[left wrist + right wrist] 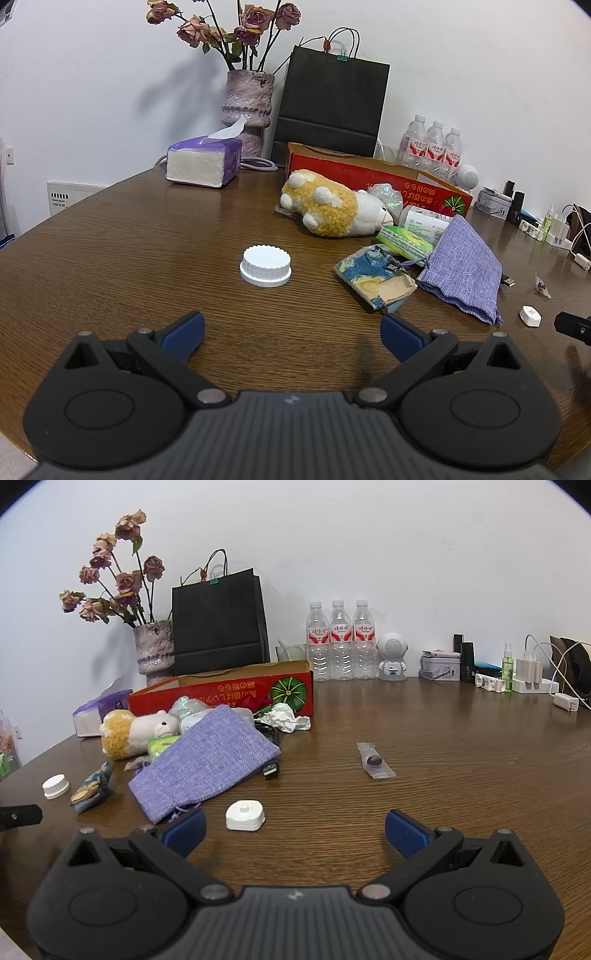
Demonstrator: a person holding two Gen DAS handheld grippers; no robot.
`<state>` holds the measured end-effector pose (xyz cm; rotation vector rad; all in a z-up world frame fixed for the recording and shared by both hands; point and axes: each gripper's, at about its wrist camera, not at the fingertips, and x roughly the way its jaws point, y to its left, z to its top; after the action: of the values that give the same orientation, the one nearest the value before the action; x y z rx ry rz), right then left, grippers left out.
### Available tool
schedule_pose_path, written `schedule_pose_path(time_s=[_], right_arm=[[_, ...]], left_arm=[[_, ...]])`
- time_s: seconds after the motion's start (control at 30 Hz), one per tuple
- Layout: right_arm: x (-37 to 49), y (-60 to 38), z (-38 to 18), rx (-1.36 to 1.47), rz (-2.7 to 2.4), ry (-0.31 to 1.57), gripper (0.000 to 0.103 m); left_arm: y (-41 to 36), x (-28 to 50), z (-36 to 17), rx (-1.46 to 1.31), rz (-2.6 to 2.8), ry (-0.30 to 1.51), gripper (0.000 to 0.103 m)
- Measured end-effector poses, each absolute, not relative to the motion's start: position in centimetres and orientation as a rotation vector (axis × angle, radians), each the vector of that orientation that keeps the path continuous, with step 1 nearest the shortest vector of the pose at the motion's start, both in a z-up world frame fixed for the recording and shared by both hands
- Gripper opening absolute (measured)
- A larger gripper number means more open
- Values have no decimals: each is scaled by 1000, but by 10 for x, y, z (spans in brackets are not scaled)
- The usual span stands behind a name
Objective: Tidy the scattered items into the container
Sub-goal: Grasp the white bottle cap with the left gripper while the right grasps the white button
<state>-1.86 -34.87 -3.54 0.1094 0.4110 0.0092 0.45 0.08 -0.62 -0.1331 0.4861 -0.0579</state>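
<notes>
Blue-padded, both claws hang tilted down over the wooden worktop (110, 240), jaws spread wide and empty. The left claw (291, 334) faces a white cap (265, 266) at twelve o'clock; the right claw (295, 829) has a white plug (245, 816) at eleven. Scattered items crowd the red box (221, 698) beyond.

Upside-down Japanese characters are showing on the red box (221, 698) at ten o'clock, beside a green pumpkin picture, too distorted to read reliably.
</notes>
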Motion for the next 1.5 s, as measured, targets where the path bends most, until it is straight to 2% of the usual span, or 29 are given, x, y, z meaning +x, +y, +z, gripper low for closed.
schedule_pose_path(time_s=[0.5, 0.9, 1.17, 1.23, 1.27, 1.3, 1.33, 1.4, 1.43, 1.47, 1.5], right_arm=[[-17, -346, -35, 76, 2, 428, 103], [5, -329, -23, -2, 50, 541, 103], [26, -325, -22, 36, 92, 606, 93], [30, -323, -23, 38, 83, 612, 89], [32, -323, -24, 36, 77, 618, 81], [34, -322, -24, 34, 73, 624, 70], [36, -321, -24, 28, 68, 626, 66], [37, -318, -23, 0, 63, 626, 44], [37, -318, -22, 3, 71, 627, 37], [37, -318, -22, 10, 82, 628, 25], [37, -319, -21, 9, 87, 627, 25]], left_arm=[[3, 6, -4, -134, -51, 502, 103], [11, 35, 18, -95, -21, 544, 103], [8, 64, 15, -85, -20, 583, 102], [7, 71, 13, -75, -11, 588, 99], [7, 74, 12, -69, -4, 594, 98], [6, 78, 11, -63, 0, 604, 92], [6, 82, 8, -54, 3, 619, 79], [6, 83, 9, -50, 1, 621, 56], [8, 82, 9, -64, -14, 616, 41], [9, 81, 10, -70, -13, 614, 40], [10, 81, 10, -80, -15, 613, 40]])
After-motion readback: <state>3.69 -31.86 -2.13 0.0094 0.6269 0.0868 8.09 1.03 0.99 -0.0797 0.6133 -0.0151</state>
